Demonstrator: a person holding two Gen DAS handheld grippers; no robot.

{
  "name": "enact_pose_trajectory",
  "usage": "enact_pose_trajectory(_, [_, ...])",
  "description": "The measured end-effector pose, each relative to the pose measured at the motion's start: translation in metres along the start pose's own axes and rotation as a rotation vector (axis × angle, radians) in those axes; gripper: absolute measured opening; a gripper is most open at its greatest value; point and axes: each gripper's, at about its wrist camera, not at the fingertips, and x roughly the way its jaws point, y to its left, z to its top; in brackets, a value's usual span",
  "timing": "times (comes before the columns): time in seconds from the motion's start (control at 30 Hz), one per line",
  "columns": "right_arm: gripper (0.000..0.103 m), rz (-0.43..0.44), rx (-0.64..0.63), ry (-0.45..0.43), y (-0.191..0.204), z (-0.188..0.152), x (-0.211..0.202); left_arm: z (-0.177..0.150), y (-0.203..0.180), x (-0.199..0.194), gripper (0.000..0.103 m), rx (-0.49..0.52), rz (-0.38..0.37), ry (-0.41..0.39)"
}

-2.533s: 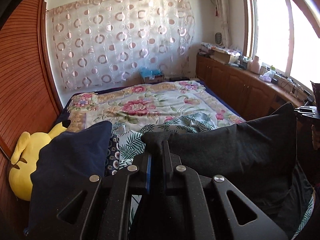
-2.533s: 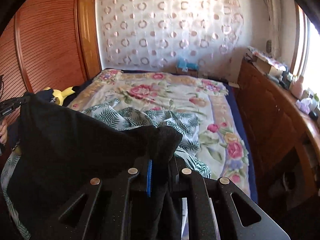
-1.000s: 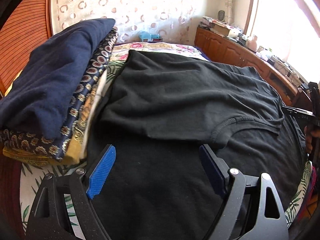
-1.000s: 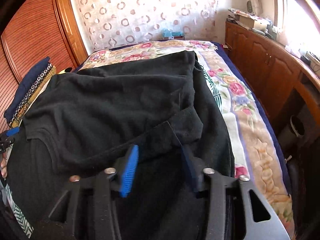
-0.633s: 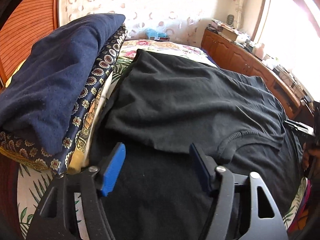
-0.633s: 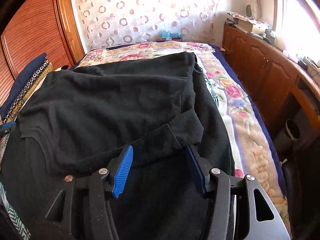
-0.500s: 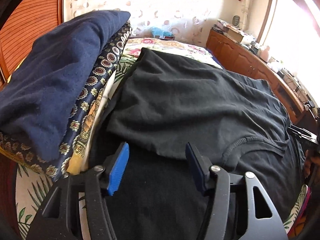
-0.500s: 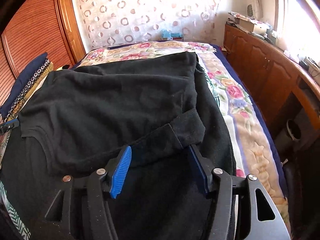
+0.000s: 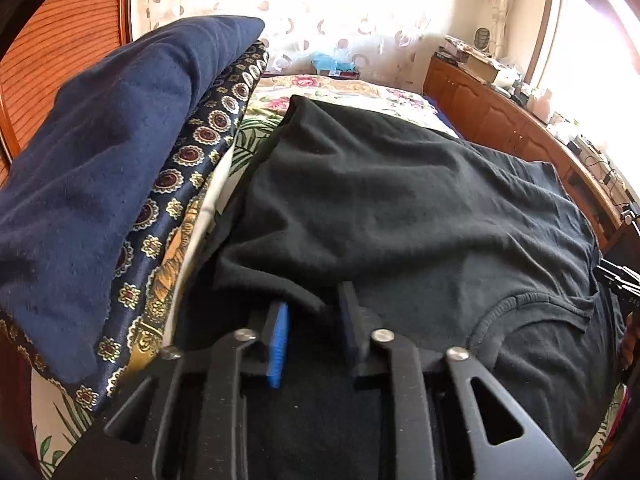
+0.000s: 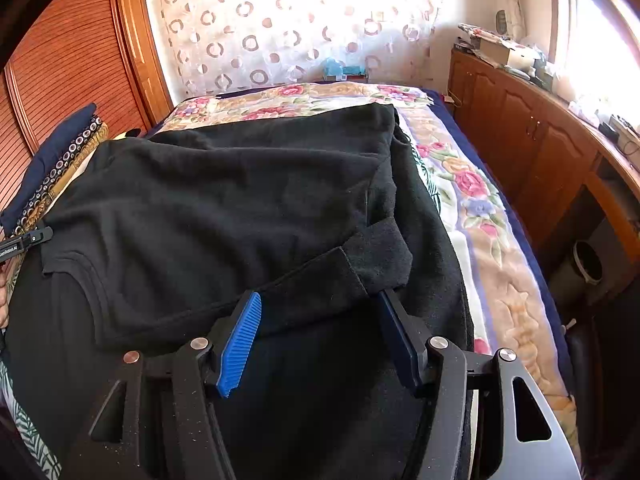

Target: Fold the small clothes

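Note:
A black T-shirt (image 9: pixel 400 208) lies spread over the bed, folded over on itself, its collar (image 9: pixel 532 308) towards the near right. My left gripper (image 9: pixel 312 300) is closing at the shirt's near left edge. A raised fold of black cloth is pinched between its blue pads. In the right wrist view the same T-shirt (image 10: pixel 224 200) fills the middle. My right gripper (image 10: pixel 318 300) stands open at the near right side. The folded-over sleeve (image 10: pixel 360 264) lies between its fingers and is not gripped.
A stack of folded clothes (image 9: pixel 100 168), navy on top of patterned fabric, sits close on the left. The floral bedspread (image 10: pixel 472 184) shows to the right of the shirt. Wooden cabinets (image 10: pixel 540 152) and a bin (image 10: pixel 586 266) line the right side.
Both grippers let go of the lifted shirt, which now lies on the bed. The left gripper moved in to the shirt's edge and narrowed its jaws onto a fold. The right gripper stayed open.

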Motion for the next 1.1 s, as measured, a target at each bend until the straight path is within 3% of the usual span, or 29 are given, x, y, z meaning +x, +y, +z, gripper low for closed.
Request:
enact_pose_trajectory(0.03, [0.062,0.0,0.0,0.0,0.0,0.0,0.0,-0.001,-0.001,0.0,0.006,0.007,-0.001,0.0])
enact_pose_trajectory(0.17, [0.062,0.005,0.005,-0.001,-0.001,0.0,-0.001,-0.002,-0.003,-0.004,0.005,0.03,-0.013,-0.017])
enact_pose_trajectory(0.3, [0.062,0.065,0.043,0.007,-0.013,-0.001,-0.004,-0.002,-0.003,-0.004,0.005,0.036,0.002,-0.009])
enact_pose_trajectory(0.6, [0.062,0.042,0.038,0.027,-0.012,0.014,0.007,-0.002,-0.006,-0.001,0.005,0.048,0.004,0.0])
enact_pose_trajectory(0.63, [0.055,0.026,0.028,0.027,-0.01,0.015,0.009,-0.002,-0.009,-0.002,0.003,0.068,0.013,-0.002])
enact_pose_trajectory(0.67, [0.036,-0.013,0.009,0.027,-0.007,0.017,0.011,-0.003,-0.011,-0.004,0.002,0.084,0.015,-0.007])
enact_pose_trajectory(0.73, [0.014,-0.026,-0.01,0.015,-0.005,0.019,0.011,-0.004,-0.014,-0.014,0.002,0.097,-0.009,-0.034])
enact_pose_trajectory(1.1, [0.009,-0.003,-0.004,-0.234,-0.009,0.019,-0.067,-0.012,-0.017,-0.101,0.002,0.102,-0.128,-0.22])
